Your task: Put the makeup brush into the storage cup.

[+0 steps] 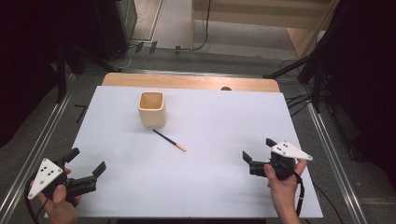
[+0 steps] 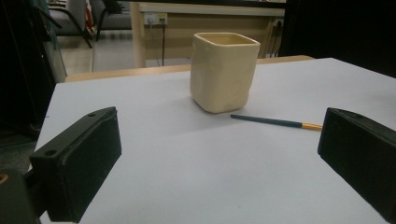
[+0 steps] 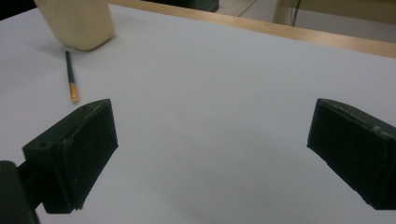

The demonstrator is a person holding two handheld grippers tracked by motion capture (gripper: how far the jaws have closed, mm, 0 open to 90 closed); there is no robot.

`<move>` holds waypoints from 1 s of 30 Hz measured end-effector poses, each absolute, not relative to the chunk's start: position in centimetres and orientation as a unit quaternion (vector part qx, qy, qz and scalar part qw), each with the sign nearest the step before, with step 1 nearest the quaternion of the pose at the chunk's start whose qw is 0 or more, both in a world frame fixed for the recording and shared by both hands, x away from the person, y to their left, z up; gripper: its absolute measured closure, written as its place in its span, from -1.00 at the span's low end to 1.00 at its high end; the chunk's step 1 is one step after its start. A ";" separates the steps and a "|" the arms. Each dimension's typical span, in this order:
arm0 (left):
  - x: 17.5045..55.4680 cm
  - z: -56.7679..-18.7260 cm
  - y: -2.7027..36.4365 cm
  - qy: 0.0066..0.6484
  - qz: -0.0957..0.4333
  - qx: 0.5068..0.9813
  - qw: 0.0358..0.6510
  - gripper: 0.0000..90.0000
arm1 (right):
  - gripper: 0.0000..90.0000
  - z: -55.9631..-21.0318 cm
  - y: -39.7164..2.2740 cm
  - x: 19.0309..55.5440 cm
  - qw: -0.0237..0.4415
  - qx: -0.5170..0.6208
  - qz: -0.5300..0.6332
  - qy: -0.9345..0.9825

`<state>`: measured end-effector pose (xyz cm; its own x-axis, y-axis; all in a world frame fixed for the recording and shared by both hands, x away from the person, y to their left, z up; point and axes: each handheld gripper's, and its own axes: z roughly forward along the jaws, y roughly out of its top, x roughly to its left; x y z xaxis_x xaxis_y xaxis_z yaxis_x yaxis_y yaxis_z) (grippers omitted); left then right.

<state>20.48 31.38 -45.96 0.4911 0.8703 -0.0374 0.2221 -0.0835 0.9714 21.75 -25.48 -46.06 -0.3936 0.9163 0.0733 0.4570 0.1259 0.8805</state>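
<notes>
Ahead of both grippers' wide, empty jaws lies the pencil (image 1: 169,140) beside the cup (image 1: 152,109); a careless reach likely topples the cup.

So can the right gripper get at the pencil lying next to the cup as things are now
Probably yes. The right gripper is open, and only bare white table lies between it and the pencil; the cup stands beyond it.

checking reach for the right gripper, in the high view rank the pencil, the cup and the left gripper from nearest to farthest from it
From the right gripper:
1. pencil, lying mid-table to its left, nearest.
2. cup, upright beyond the pencil's dark end, toward the table's far side.
3. left gripper, at the table's near left corner, farthest.
</notes>
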 end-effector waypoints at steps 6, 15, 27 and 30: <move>20.5 -46.0 31.3 0.407 0.298 0.672 0.542 -1.00 | -0.95 -45.3 -22.1 23.9 0.241 0.466 0.443 0.727; 20.6 -46.1 31.6 0.414 0.296 0.669 0.542 -1.00 | -0.95 -44.4 -17.7 27.1 0.217 0.441 0.432 0.756; 20.7 -46.2 31.5 0.416 0.292 0.669 0.543 -1.00 | -0.92 -44.1 -14.0 29.7 0.180 0.431 0.421 0.777; 20.7 -46.2 31.6 0.415 0.291 0.669 0.544 -1.00 | -0.90 -43.8 -13.1 30.3 0.177 0.423 0.417 0.785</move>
<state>20.66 31.57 -46.20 0.4862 0.8716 -0.0622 0.2393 -0.0644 0.9688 30.25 -13.06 -43.83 -0.5802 0.8110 0.0754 0.5160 0.2944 0.8044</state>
